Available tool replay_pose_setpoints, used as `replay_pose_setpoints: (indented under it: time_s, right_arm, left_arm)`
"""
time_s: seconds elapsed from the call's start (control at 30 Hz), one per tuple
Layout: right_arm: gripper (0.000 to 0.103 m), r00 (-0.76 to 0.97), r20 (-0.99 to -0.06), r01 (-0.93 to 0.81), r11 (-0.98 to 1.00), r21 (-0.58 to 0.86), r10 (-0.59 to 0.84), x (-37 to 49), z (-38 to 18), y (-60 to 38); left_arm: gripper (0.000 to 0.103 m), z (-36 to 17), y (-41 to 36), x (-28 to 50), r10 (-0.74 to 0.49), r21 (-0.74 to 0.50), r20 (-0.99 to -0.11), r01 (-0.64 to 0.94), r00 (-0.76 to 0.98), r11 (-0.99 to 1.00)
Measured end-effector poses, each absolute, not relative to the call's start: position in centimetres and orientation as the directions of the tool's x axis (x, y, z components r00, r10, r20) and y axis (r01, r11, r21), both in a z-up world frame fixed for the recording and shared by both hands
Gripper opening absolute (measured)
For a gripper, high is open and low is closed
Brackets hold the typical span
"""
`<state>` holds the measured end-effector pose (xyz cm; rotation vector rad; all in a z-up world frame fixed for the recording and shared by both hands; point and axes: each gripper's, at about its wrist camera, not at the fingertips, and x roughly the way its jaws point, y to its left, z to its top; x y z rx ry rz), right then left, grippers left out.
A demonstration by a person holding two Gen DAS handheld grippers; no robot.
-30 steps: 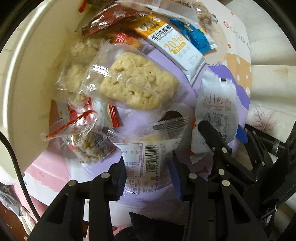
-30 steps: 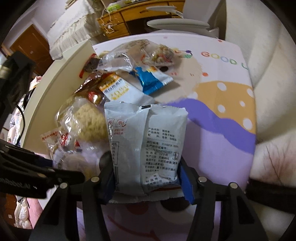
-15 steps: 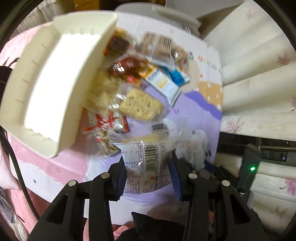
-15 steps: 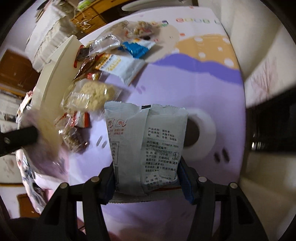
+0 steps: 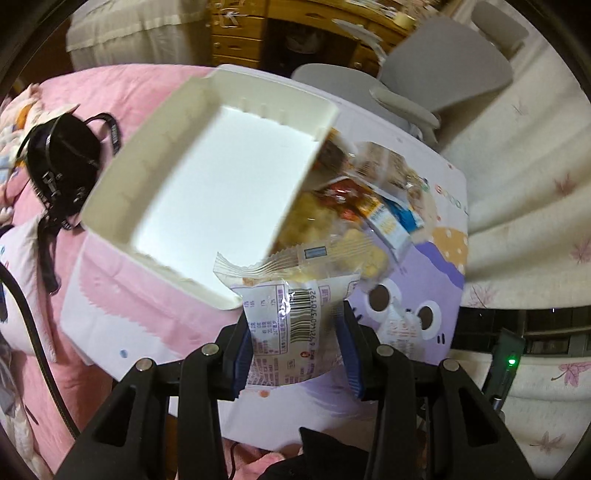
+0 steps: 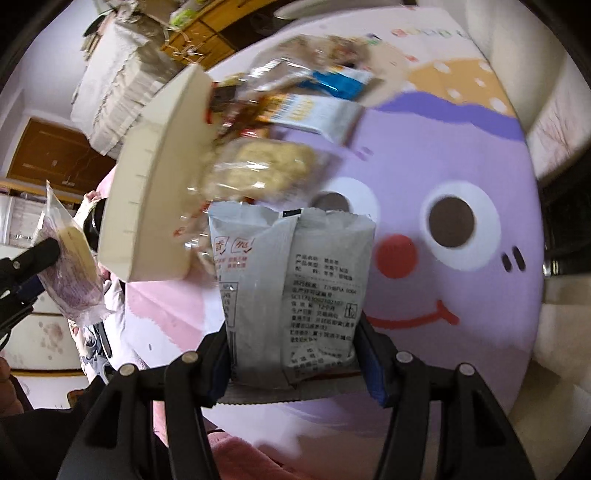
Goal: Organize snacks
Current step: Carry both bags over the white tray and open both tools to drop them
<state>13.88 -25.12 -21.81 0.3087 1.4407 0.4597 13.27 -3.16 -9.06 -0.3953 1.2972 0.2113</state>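
Note:
My left gripper [image 5: 295, 354] is shut on a clear snack packet with a barcode [image 5: 295, 314], held high above the table near the front corner of the white bin [image 5: 207, 177]. That same packet [image 6: 70, 266] and the left gripper's fingers [image 6: 33, 258] show at the left edge of the right wrist view. My right gripper [image 6: 295, 365] is shut on a grey-white snack bag [image 6: 295, 280] with printed text, lifted over the purple cartoon-face mat [image 6: 443, 155]. A pile of loose snacks [image 6: 258, 166] lies beside the white bin [image 6: 155, 192].
The mat [image 5: 436, 266] covers a small table; pink bedding [image 5: 110, 99] with a black strapped item [image 5: 62, 155] lies to the left. A grey chair [image 5: 443, 74] and wooden drawers [image 5: 240, 33] stand behind. A cream curtain [image 5: 535, 184] hangs on the right.
Both grippers have risen away from the table with their packets still held. The left one climbed most, so the whole white bin and the room behind now show.

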Motion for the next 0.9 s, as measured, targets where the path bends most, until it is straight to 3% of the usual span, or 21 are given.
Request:
replay_pose_setpoints:
  time_s: [0.43,0.9]
  right_arm:
    - [0.059,0.201,-0.843,-0.213,0.862,0.46,0.499,13.7,-16.6,-16.8]
    - [0.059,0.372,-0.766,-0.143,0.848,0.511,0.525,12.4,-13.1,-6.5]
  left_arm:
    - [0.04,-8.3,6.2,12.9,-0.121,-0.224,-0.95,-0.354,0.288,0.908]
    - [0.041,-7.4,16.0,16.0,-0.242,-0.306,-0.907,-0.144,0.344,0.941]
